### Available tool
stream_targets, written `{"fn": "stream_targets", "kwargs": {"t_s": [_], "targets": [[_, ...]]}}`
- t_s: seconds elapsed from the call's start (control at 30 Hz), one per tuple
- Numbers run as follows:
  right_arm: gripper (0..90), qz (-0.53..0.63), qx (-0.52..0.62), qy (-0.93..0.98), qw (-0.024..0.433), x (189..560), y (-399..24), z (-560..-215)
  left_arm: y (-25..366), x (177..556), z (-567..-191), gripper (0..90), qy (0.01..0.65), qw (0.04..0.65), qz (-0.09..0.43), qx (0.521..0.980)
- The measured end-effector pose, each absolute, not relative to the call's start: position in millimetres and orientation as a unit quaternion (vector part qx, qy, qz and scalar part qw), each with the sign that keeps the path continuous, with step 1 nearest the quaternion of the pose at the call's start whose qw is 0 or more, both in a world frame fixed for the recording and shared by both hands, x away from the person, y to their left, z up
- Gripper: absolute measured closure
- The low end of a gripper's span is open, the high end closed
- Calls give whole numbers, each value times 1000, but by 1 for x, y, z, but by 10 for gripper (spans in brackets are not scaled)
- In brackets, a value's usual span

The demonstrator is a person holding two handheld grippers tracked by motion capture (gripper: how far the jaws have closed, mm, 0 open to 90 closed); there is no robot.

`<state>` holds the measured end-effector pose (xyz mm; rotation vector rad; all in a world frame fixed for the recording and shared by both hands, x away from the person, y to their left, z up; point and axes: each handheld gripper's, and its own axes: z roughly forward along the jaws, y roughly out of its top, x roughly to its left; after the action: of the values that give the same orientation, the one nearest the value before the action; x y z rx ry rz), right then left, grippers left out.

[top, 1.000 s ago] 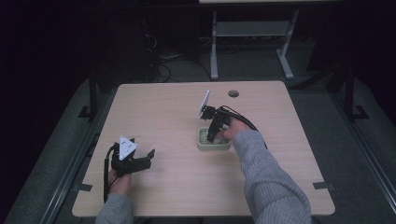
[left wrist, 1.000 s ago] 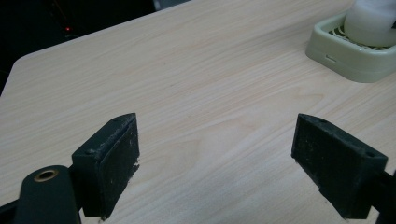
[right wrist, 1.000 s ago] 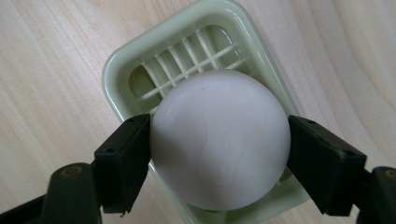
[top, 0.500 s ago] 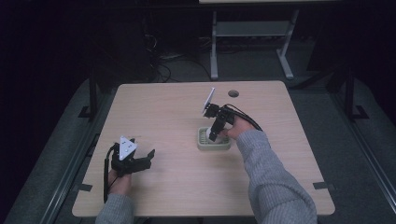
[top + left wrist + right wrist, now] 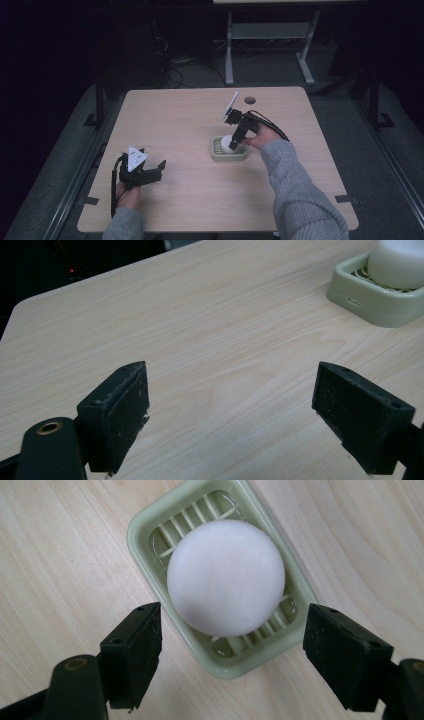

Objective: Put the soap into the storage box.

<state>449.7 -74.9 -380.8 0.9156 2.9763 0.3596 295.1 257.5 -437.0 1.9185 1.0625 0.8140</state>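
Round white soap [image 5: 226,577] sits in green slotted dish [image 5: 150,530], table centre-right. R gripper [image 5: 232,655] above it, jaws wide apart, empty. L gripper [image 5: 145,172] idle near-left, jaws apart. Placement looks done; if pickup intended, grasp not yet made.

The high view looks forward and down from above the person's side, taking in the whole surface [image 5: 180,120] from a distance. The left gripper view sits low and close to the surface, facing across the wood toward the dish [image 5: 380,295] at its upper right. The right gripper view looks almost straight down from close above the same dish [image 5: 145,530] and soap [image 5: 225,577], which appear in all three views.
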Motion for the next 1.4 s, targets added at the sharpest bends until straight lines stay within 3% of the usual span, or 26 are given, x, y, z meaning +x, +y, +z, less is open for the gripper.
{"fn": "stream_targets", "kwargs": {"t_s": [1.4], "targets": [[235, 132, 312, 941, 11, 426, -116, -371, 256, 295, -438, 148, 417, 392, 321, 754]]}}
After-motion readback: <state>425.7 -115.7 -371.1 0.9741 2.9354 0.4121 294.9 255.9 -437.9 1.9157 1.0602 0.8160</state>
